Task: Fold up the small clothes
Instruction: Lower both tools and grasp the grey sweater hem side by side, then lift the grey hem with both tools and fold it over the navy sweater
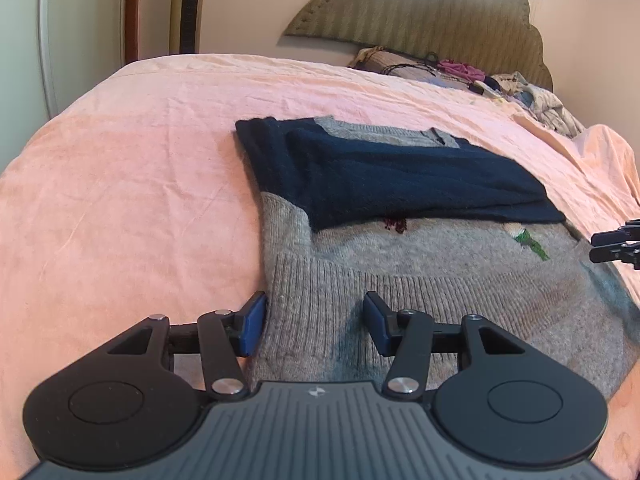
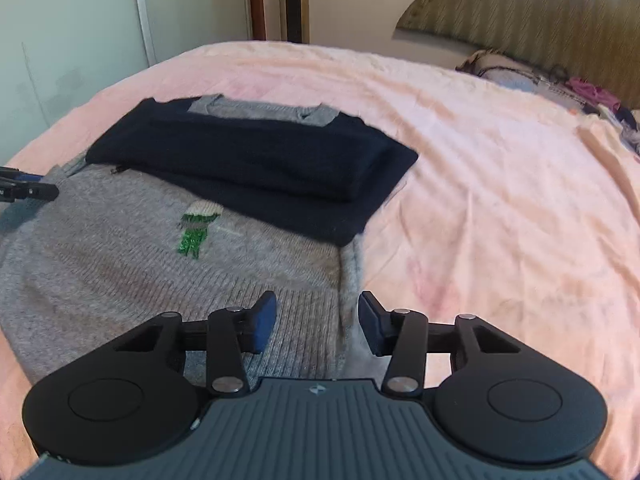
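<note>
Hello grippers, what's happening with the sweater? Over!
Left gripper open at the hem's left corner. Right gripper open at its right corner. Sweater flat, sleeves folded in. Nothing in the way.

— How's the left gripper (image 1: 316, 322) set?
— Held low and pointing forward, its blue-padded jaws spread wide with nothing between them.
— And the right gripper (image 2: 317, 322)?
— Same pose: low, level, jaws parted and empty. Its black tips also show at the far right of the left view.
</note>
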`<state>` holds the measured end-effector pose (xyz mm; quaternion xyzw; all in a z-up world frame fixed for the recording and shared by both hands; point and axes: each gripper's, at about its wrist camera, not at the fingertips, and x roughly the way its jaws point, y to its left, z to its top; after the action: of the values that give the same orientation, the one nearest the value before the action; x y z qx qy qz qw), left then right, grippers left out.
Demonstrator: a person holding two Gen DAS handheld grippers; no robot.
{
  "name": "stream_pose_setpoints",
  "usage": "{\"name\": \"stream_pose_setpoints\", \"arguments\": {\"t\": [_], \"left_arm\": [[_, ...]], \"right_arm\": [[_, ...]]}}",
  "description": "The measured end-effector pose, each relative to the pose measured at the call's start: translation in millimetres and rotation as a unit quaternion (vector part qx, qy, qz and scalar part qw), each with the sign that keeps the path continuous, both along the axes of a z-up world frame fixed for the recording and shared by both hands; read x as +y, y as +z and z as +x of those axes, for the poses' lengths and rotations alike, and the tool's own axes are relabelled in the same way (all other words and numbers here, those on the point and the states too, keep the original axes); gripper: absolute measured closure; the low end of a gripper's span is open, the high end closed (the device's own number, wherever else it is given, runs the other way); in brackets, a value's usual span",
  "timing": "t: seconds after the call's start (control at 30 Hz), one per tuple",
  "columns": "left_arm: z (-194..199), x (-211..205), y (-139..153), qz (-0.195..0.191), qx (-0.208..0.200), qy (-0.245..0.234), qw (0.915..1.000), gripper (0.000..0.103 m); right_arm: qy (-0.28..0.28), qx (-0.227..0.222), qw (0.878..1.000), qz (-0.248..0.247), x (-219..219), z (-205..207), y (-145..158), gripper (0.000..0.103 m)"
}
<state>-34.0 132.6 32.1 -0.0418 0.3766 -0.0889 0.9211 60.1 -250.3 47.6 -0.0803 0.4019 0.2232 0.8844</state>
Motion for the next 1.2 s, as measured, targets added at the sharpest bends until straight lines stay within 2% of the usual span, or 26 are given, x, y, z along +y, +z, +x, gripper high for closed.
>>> {"name": "stream_pose_setpoints", "arguments": {"t": [0.13,0.33,0.37,0.4,0.47,0.57,0.7,0.83,0.87,0.93,0.97,1.03,1.1,1.2], "left_arm": [[1.3,-1.3,-1.0,-0.002,0.0,0.004,1.0,0.05],[-0.7,-1.9,1.8,0.0,-0.001,-0.002,1.0,0.05],[-2.3,-2.9,2.4,0.001,-0.003,-0.007,1.0,0.05],[-5.5,-4.9,3.5,0.005,-0.007,-0.017,0.9998,0.05],[-13.3,-9.7,4.9,0.023,-0.015,-0.037,0.9989,0.05],[-20.4,-10.8,3.1,0.04,-0.018,-0.041,0.9982,0.05],[-15.5,-2.4,3.2,0.026,-0.014,-0.023,0.9993,0.05],[-3.3,-2.6,7.2,0.01,-0.013,-0.016,0.9997,0.051],[-0.4,-3.2,8.0,0.011,-0.012,-0.009,0.9998,0.053],[0.6,-5.8,10.1,0.026,-0.021,0.0,0.9994,0.084],[-0.3,-7.3,10.9,0.037,-0.025,0.0,0.999,0.086],[-8.5,-13.2,13.3,0.061,-0.046,-0.015,0.997,0.093],[-19.2,-19.9,15.5,0.092,-0.07,-0.031,0.9928,0.093],[-32.9,-22.2,21.0,0.098,-0.096,-0.05,0.9893,0.093]], "right_arm": [[0.011,0.031,0.999,-0.018,4.4,4.7,-10.9,0.054],[0.007,0.045,0.999,0.007,1.6,5.5,-11.3,0.054],[0.01,0.043,0.999,0.006,2.8,4.7,-10.8,0.059],[0.014,0.042,0.999,0.006,3.9,3.8,-9.9,0.073],[0.023,0.045,0.999,0.01,5.2,2.6,-9.4,0.081],[0.017,0.061,0.997,0.033,-1.0,8.0,-13.0,0.081],[-0.001,0.081,0.993,0.081,-11.3,16.9,-16.6,0.08],[-0.011,0.092,0.991,0.099,-15.0,21.5,-18.0,0.08],[-0.013,0.093,0.99,0.101,-15.3,22.0,-18.2,0.08],[-0.012,0.086,0.992,0.096,-13.6,20.7,-18.0,0.082],[-0.007,0.076,0.993,0.09,-12.5,17.7,-17.1,0.088],[0.003,0.051,0.996,0.075,-8.3,9.2,-13.2,0.09],[0.008,0.035,0.996,0.078,-9.5,2.1,-6.8,0.09],[0.002,0.025,0.995,0.093,-17.4,-2.9,2.1,0.09]]}}
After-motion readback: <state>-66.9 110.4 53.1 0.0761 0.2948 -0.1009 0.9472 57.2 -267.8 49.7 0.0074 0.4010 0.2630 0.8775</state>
